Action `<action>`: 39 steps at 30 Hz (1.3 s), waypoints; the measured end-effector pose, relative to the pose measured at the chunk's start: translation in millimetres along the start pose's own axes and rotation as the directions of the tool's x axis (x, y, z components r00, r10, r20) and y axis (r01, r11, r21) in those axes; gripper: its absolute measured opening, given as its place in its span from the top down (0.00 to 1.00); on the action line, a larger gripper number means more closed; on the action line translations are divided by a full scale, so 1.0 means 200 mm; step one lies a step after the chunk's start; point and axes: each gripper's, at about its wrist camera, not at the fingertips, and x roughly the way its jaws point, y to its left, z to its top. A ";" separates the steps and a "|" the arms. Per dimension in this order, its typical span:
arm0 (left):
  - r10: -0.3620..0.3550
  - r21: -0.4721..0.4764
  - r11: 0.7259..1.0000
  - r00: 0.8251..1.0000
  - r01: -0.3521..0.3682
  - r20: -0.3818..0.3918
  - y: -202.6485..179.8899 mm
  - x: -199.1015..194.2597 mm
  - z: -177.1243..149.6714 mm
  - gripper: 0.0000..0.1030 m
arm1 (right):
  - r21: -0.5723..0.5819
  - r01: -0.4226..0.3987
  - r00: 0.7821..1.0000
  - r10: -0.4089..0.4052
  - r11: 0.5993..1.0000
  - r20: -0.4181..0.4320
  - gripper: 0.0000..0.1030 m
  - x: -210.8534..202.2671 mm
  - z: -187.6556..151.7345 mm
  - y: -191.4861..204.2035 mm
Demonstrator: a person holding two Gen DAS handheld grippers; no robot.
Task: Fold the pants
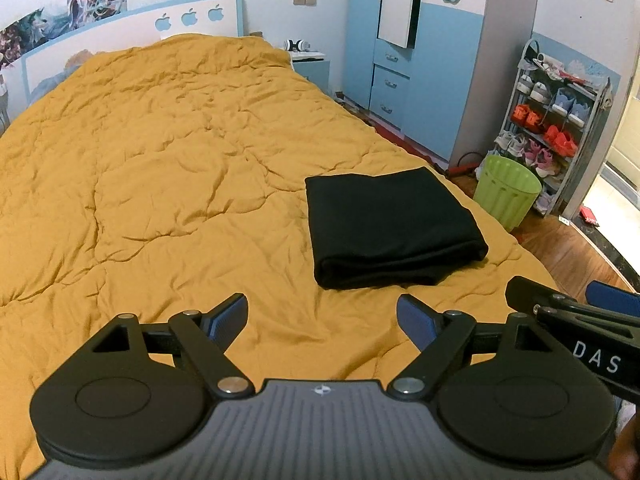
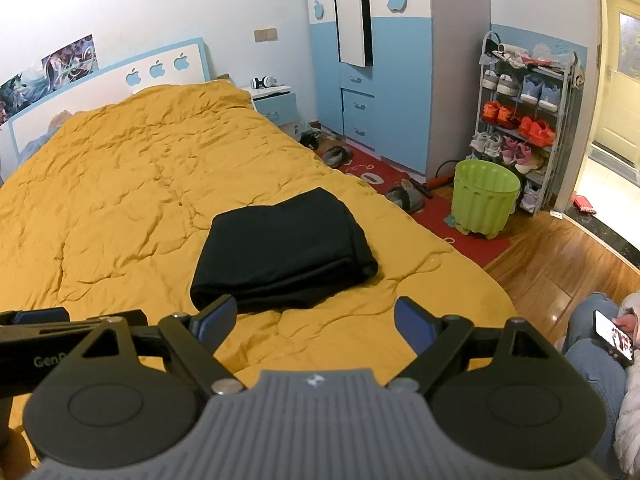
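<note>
The black pants [image 1: 390,224] lie folded into a compact rectangle on the mustard quilt [image 1: 160,160], near the bed's right edge; they also show in the right wrist view [image 2: 280,248]. My left gripper [image 1: 322,318] is open and empty, held above the quilt just short of the pants' near edge. My right gripper [image 2: 314,318] is open and empty, just short of the pants too, its left fingertip [image 2: 218,314] over their near edge. The right gripper's fingers show at the right edge of the left wrist view [image 1: 572,300].
The bed's right edge drops to a wood floor [image 2: 560,264] with a red mat [image 2: 460,232], slippers, a green bin [image 2: 484,196] and a shoe rack [image 2: 524,120]. A blue wardrobe [image 2: 380,60] stands behind. A seated person with a phone [image 2: 614,338] is at far right.
</note>
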 end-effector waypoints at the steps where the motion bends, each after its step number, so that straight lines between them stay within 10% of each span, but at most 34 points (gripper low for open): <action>1: -0.001 -0.001 1.000 1.000 0.001 0.001 0.00 0.00 0.00 0.05 | 0.000 0.001 1.000 -0.001 1.000 0.001 0.20 0.00 0.00 0.00; 39: 0.002 -0.006 1.000 1.000 -0.002 0.003 0.02 -0.02 0.01 0.05 | -0.001 0.006 1.000 -0.006 1.000 0.008 0.20 -0.03 -0.01 0.01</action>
